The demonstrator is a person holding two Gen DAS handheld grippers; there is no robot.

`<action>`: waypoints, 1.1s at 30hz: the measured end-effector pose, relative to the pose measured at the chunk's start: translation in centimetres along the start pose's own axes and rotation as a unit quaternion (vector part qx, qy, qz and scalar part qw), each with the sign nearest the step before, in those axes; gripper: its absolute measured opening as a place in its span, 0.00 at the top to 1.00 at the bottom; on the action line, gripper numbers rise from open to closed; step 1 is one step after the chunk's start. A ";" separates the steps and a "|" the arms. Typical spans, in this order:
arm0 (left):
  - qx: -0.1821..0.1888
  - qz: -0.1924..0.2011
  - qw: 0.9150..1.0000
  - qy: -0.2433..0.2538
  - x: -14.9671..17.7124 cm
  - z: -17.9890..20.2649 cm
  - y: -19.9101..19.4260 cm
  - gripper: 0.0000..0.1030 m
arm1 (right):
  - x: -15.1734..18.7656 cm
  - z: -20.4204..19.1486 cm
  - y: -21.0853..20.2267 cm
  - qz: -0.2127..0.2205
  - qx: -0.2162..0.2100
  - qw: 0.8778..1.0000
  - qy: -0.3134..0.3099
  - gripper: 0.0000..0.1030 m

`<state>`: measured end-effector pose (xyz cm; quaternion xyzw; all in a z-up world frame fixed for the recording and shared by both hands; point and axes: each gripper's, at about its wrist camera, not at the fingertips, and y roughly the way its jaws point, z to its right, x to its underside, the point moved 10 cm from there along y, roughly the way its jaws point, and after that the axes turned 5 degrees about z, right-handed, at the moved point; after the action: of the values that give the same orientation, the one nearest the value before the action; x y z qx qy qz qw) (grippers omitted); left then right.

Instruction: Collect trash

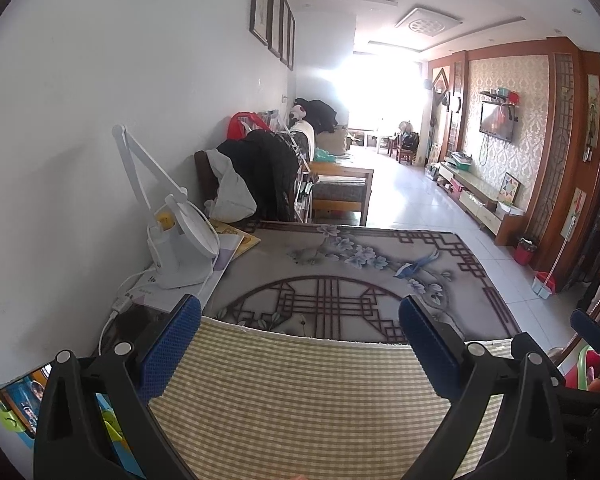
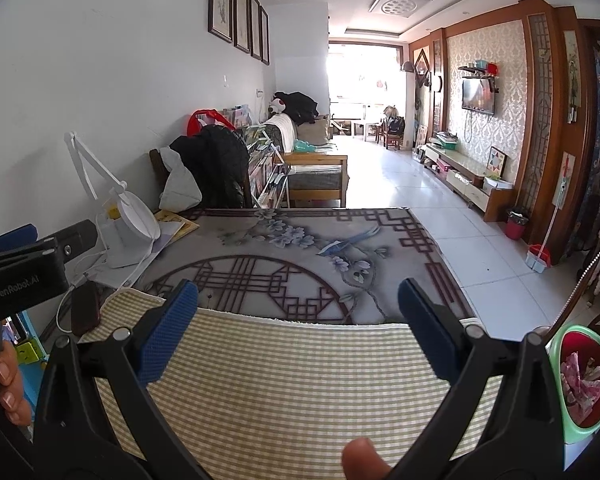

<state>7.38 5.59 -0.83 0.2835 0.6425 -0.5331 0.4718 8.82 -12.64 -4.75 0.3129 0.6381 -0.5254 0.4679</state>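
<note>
Sunlight floods the far end of a long living room with a pale tiled floor (image 2: 432,216), a sofa (image 2: 316,160) along the left wall and a television (image 2: 478,96) on the right. Up close, a table carries a flower-and-bird patterned cloth (image 2: 284,252) with a checked yellow mat (image 2: 284,384) laid over its near part. A white desk lamp (image 1: 180,240) stands at the table's left edge, beside some booklets.

Both grippers hover over the mat, side by side. The left gripper (image 1: 300,344) has its blue-padded jaws spread wide, holding nothing. The right gripper (image 2: 298,328) is likewise wide open and empty. A green bin with a red lining (image 2: 580,384) sits just off the table's right edge, with pink and white crumpled trash (image 2: 582,384) inside. A small red wastebasket (image 2: 516,224) stands far off by the right wall.
</note>
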 end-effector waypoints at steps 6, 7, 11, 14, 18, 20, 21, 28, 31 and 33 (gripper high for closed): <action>-0.006 -0.001 1.000 -0.007 0.1 -0.1 0.2 0.08 | -0.1 0.1 0.2 -0.001 0.001 1.000 -0.001 0.05; -0.006 -0.002 1.000 -0.008 0.1 -0.2 0.4 0.08 | 0.0 0.2 0.3 -0.002 0.000 1.000 0.000 0.05; -0.008 -0.005 1.000 -0.007 0.3 -0.1 0.5 0.08 | 0.0 0.3 0.4 -0.003 0.001 1.000 -0.001 0.05; -0.008 -0.007 1.000 -0.007 0.3 -0.1 0.7 0.08 | 0.0 0.4 0.5 -0.004 0.000 1.000 0.000 0.05; -0.007 -0.007 1.000 -0.007 0.3 0.0 0.7 0.08 | 0.4 0.5 0.8 -0.006 0.000 1.000 0.001 0.05; -0.006 -0.009 1.000 -0.007 0.5 0.1 0.9 0.08 | 0.6 0.6 1.0 -0.008 0.000 1.000 0.001 0.05; -0.005 -0.011 1.000 -0.007 0.7 0.2 1.0 0.08 | 0.7 0.7 1.1 -0.008 0.000 1.000 0.001 0.05; 0.009 -0.016 1.000 -0.008 1.0 0.8 1.9 0.08 | 1.4 1.2 2.3 -0.021 0.001 1.000 0.005 0.05; 0.020 -0.013 1.000 -0.009 1.1 1.3 2.3 0.08 | 2.2 1.5 3.3 -0.039 -0.002 0.999 0.012 0.05; 0.020 -0.025 0.999 -0.013 1.5 1.2 3.3 0.08 | 3.7 2.0 4.7 -0.062 -0.007 0.998 0.023 0.05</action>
<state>10.01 5.09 -3.54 0.2697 0.6322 -0.5609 0.4614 12.18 -13.77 -9.97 0.2813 0.6704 -0.5419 0.4216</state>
